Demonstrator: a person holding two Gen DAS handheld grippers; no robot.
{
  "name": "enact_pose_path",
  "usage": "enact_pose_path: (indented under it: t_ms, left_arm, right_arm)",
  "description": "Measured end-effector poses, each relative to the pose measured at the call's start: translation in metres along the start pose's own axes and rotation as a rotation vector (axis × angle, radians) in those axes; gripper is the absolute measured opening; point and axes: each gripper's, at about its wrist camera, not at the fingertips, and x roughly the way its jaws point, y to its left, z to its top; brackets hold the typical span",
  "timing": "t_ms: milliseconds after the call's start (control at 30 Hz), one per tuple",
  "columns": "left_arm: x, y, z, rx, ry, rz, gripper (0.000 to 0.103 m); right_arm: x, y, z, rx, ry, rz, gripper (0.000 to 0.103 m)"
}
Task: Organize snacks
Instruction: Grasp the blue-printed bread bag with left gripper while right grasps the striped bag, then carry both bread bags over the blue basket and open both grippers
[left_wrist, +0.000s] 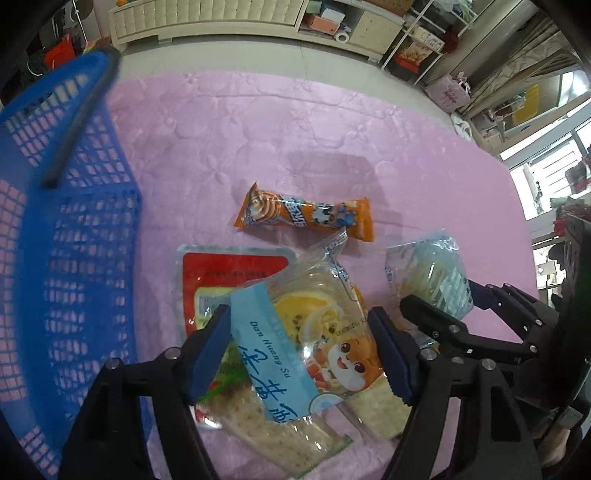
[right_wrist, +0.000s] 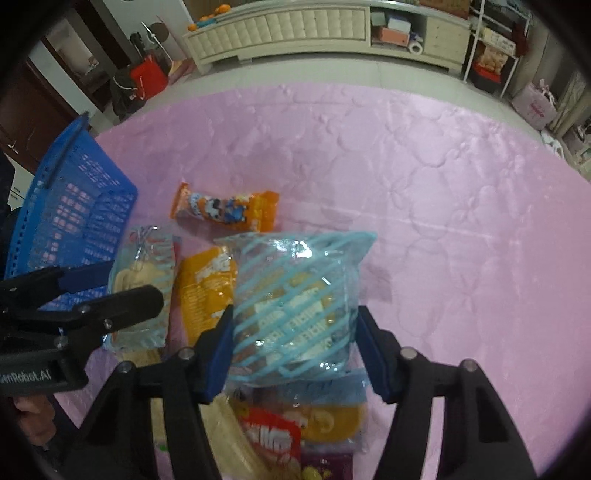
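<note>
Nearest, the left claw (left_wrist: 299, 354) is clamped on a clear egg-yolk pastry packet with a pale blue band and cartoon animal (left_wrist: 314, 332), both blue pads pressing its sides. Just beside it, the right claw (right_wrist: 295, 347) grips a clear crinkly bag with light blue diagonal stripes (right_wrist: 295, 295). Other wrapped snacks lie beneath them on the pink quilted worktop (right_wrist: 443, 203). Slightly farther lies an orange cartoon-printed snack bar wrapper (left_wrist: 304, 216). A blue plastic mesh basket (left_wrist: 74, 258) stands at the left. Beyond, cream cabinets (right_wrist: 314, 29) line the room.
</note>
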Motion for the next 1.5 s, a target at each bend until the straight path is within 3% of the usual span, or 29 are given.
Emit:
enact_pose_path:
  t_ms: [333, 700, 1133, 1500]
  left_arm:
    - [-0.084, -0.012, -0.027, 0.07, -0.122, -0.033, 0.072]
    - [-0.179, -0.007, -0.069, 0.125, -0.26, -0.002, 0.072]
    - [-0.233, 0.064, -0.103, 0.1, -0.339, 0.003, 0.072]
    - [-0.26, 0.101, -0.092, 0.105, -0.382, 0.036, 0.072]
  right_arm:
    - [-0.083, 0.011, -0.025, 0.012, -0.11, 0.001, 0.066]
    - [-0.145, 0.06, -0.042, -0.015, -0.209, 0.019, 0.066]
    - [-0.172, 0.134, -0.046, -0.083, -0.244, 0.03, 0.066]
    - [-0.164, 0.191, -0.019, -0.15, -0.251, 0.061, 0.066]
